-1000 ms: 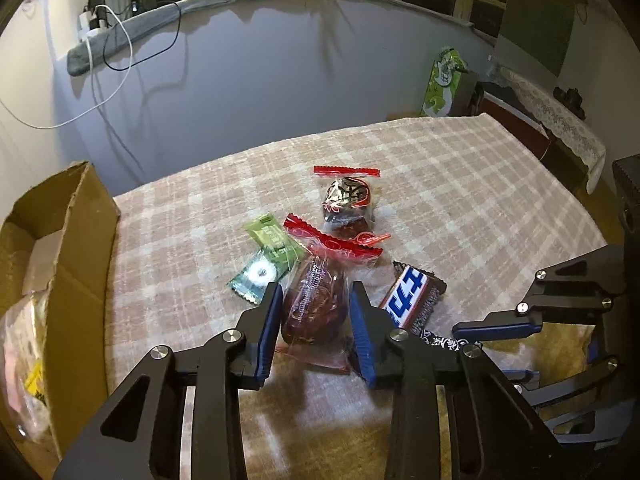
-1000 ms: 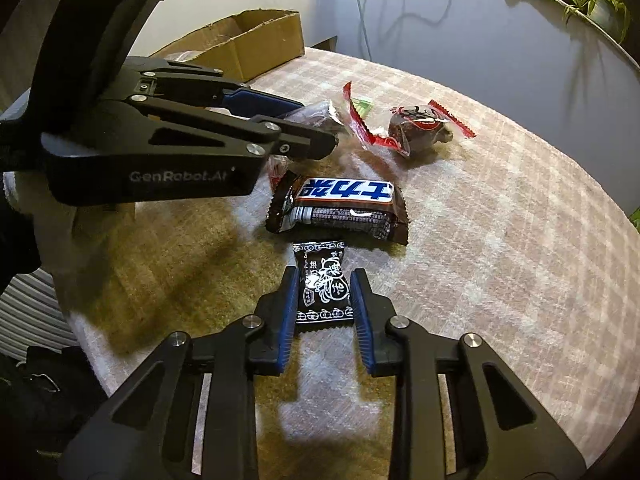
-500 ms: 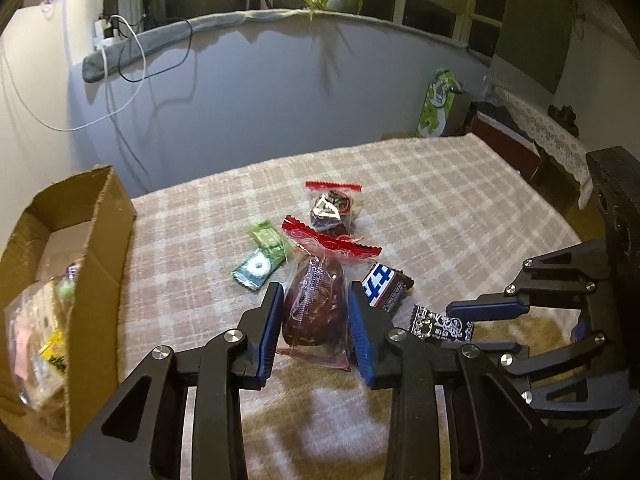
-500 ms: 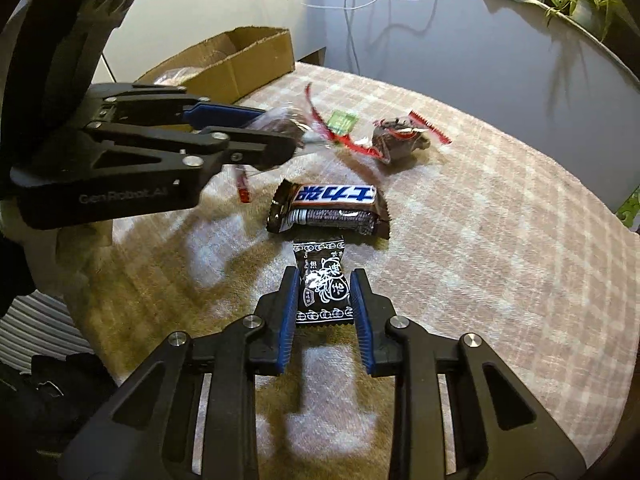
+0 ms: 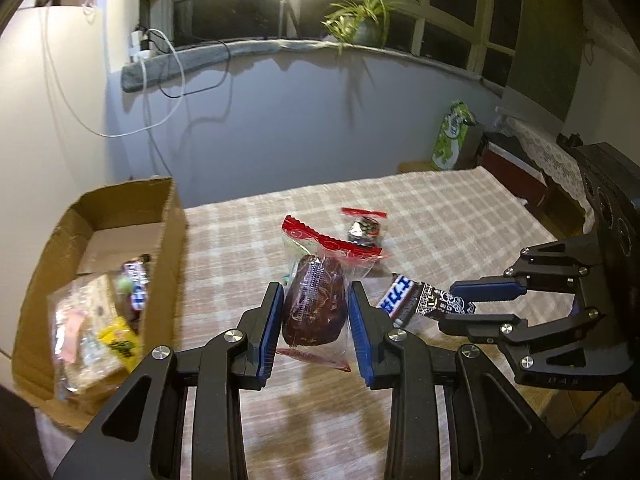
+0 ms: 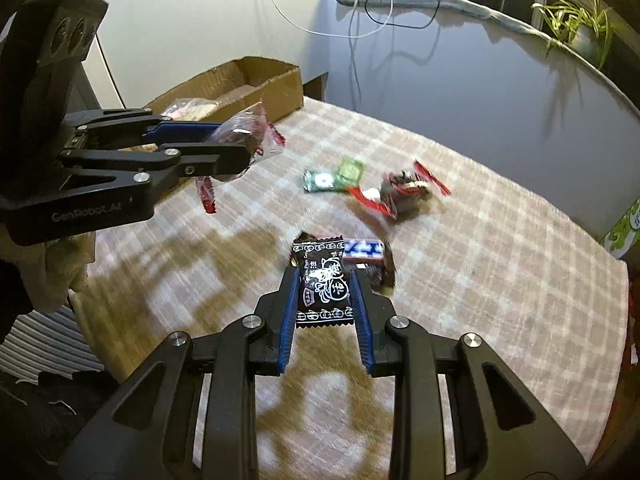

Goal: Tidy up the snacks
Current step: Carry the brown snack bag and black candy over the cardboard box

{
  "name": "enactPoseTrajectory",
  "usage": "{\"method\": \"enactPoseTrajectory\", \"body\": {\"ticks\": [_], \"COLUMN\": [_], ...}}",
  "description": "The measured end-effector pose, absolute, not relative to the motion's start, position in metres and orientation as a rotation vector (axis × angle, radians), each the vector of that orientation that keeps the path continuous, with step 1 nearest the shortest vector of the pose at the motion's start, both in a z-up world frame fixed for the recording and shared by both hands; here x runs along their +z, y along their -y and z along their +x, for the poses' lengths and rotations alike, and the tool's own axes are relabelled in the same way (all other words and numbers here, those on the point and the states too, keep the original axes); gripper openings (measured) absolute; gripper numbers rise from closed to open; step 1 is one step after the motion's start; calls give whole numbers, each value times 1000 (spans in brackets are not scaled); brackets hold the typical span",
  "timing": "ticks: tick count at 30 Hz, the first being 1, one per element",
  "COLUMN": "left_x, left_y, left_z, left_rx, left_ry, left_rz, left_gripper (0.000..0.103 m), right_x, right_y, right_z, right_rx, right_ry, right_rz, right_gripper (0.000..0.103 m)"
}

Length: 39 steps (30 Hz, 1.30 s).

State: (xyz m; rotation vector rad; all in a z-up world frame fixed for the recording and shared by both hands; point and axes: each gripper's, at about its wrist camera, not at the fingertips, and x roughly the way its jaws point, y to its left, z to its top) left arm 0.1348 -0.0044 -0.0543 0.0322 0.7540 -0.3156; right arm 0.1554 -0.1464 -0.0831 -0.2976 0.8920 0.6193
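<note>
My left gripper (image 5: 314,310) is shut on a clear, red-topped bag with a dark brown snack (image 5: 316,304), held above the checked tablecloth (image 5: 460,216). It also shows in the right wrist view, where the left gripper (image 6: 236,148) holds the bag (image 6: 248,136) near the cardboard box (image 6: 256,80). My right gripper (image 6: 325,292) is shut on a small black packet with white print (image 6: 324,284), lifted over a blue-labelled chocolate bar (image 6: 368,250). The box (image 5: 120,216) at the left holds several snacks. On the cloth lie a green candy (image 6: 322,180) and a second red-edged bag (image 6: 404,192).
A grey wall and a window sill with cables and a potted plant (image 5: 360,20) run behind the table. A green package (image 5: 452,136) leans at the far right corner. The table's near edge drops off at the lower left in the right wrist view.
Both grippers have risen off the cloth with their snacks. The left one has carried the red-topped bag up and toward the box; the black packet has lifted over the chocolate bar.
</note>
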Motion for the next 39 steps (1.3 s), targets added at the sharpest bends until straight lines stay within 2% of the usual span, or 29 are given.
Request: {"method": "enactPoseTrajectory", "body": {"ticks": [25, 39], "left_x": [-41, -51], "left_y": [-103, -143], "left_z": [131, 137], "left_rx": [-126, -35], "left_ry": [-694, -699], "left_rz": [-75, -114], "left_gripper": [31, 31], "right_x": [-47, -49], "right_y": [41, -31], "right_z": [205, 236], "right_rx": [711, 785], "right_ry": [-797, -781], "right_rz": [-354, -380], "right_gripper": [27, 27]}}
